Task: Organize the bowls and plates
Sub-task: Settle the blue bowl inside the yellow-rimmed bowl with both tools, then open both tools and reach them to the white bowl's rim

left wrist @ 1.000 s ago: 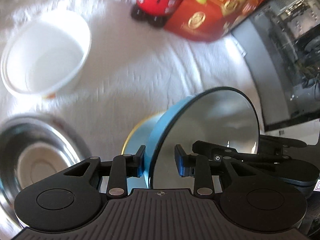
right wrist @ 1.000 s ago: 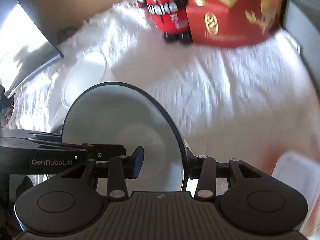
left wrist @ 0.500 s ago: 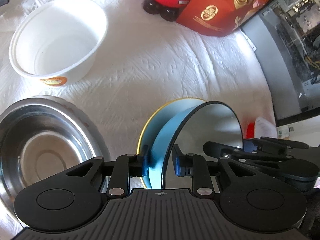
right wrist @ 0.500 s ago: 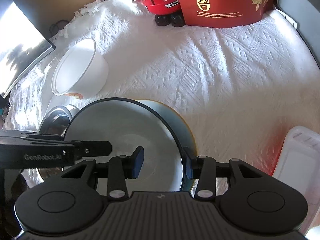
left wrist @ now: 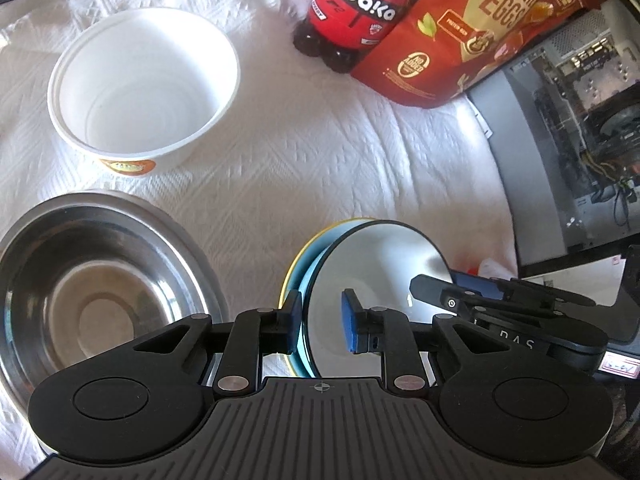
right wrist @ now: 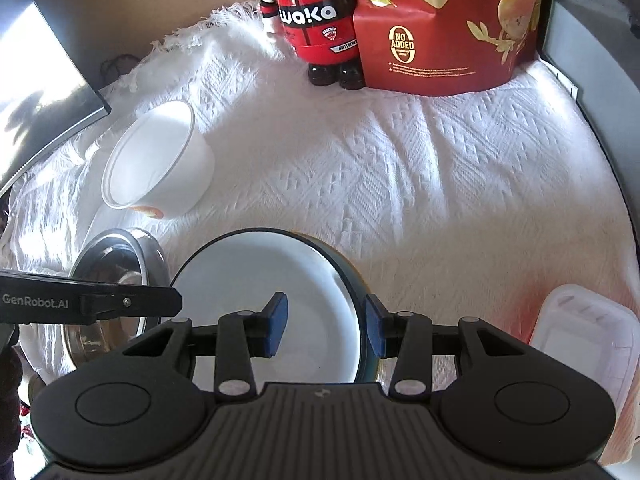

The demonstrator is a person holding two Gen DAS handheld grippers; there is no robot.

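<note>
A blue bowl (left wrist: 380, 264) with a white inside (right wrist: 256, 292) tilts on edge over a yellow-rimmed light-blue dish (left wrist: 290, 276) on the white cloth. My right gripper (right wrist: 326, 327) is shut on it, one pad against the white inner wall and the other on the blue outside. My left gripper (left wrist: 322, 322) straddles the opposite rim and its jaws are closing. Its left pad lies by the blue outer wall, and a gap shows before the right pad. In the left wrist view the right gripper's fingers (left wrist: 456, 292) reach in at the bowl's right.
A white plastic bowl (left wrist: 144, 88) and a steel bowl (left wrist: 120, 208) stand left of the dish. At the back are a red toy figure (right wrist: 316, 28) and a red food bag (right wrist: 440, 20). A white plastic box (right wrist: 580, 340) lies right, a computer case (left wrist: 580, 120) beyond.
The blue bowl has come down from high above the cloth to sit over the yellow-rimmed dish, less steeply tilted. The left jaws have narrowed around its rim. The right grip is unchanged.
</note>
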